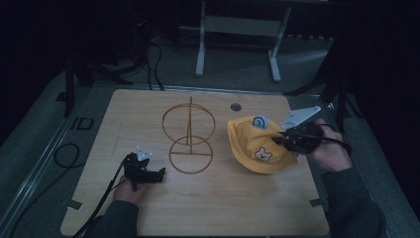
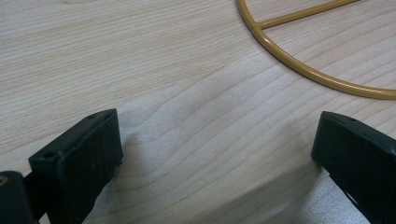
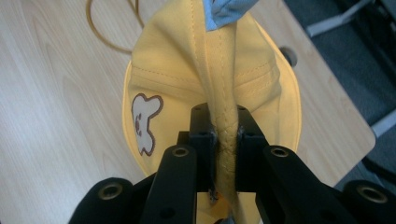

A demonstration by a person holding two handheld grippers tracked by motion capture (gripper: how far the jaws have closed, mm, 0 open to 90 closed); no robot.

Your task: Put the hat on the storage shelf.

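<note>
One hat (image 1: 255,146), yellow and soft, with one little bear picture (image 1: 263,154) on the front and one blue patch (image 1: 259,121) at the top. One wire stand (image 1: 189,141), gold and thin, made of two rings: one flat on the table, one standing up on a straight rod. Two grippers, one in each hand.

All on one wooden table (image 1: 208,198), pale, with wavy grain lines and round corners. One small round hole (image 1: 236,106) near the far edge. Dark room all around, grey floor, black cables (image 1: 67,156) on it, and grey legs of another table (image 1: 237,42) farther back.

Hat on the right part of the table, just beside the wire stand, touching the wood. Right gripper (image 3: 226,140) at the hat's right side, black jaws squeezed tight on a thick stitched fold of the yellow cloth (image 3: 224,135). Cloth pulled up into a ridge there, with neat rows of stitches. Right hand (image 1: 329,148) behind it, near the table's right edge.

Left gripper (image 1: 151,173) low at the left front of the table, near the flat ring but not touching. Jaws wide apart, blocky and black, with only bare wood between them. Flat ring (image 2: 322,77) smooth and shiny, curving past the far side.
</note>
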